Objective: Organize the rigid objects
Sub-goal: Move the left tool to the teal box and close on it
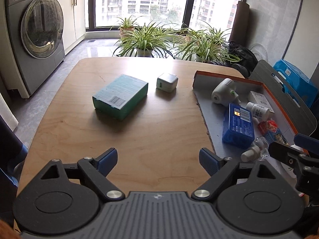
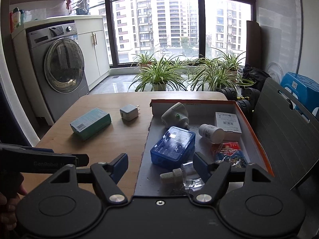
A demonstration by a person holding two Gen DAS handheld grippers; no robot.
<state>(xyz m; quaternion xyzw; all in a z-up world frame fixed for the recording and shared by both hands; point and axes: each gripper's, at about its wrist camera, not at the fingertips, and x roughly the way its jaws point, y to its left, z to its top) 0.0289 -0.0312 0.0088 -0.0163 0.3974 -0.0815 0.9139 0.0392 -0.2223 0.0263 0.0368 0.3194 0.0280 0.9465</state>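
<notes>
Home laundry rm: washing machine [image 1: 37, 33], potted plants [image 1: 145, 37].

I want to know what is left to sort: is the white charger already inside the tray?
No, the white charger lies on the bare table, beside the teal box and apart from the tray.

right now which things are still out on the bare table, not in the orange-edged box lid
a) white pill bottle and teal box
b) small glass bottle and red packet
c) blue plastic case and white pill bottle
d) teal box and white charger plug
d: the teal box and the white charger plug lie on the wooden table, left of the box lid.
</notes>
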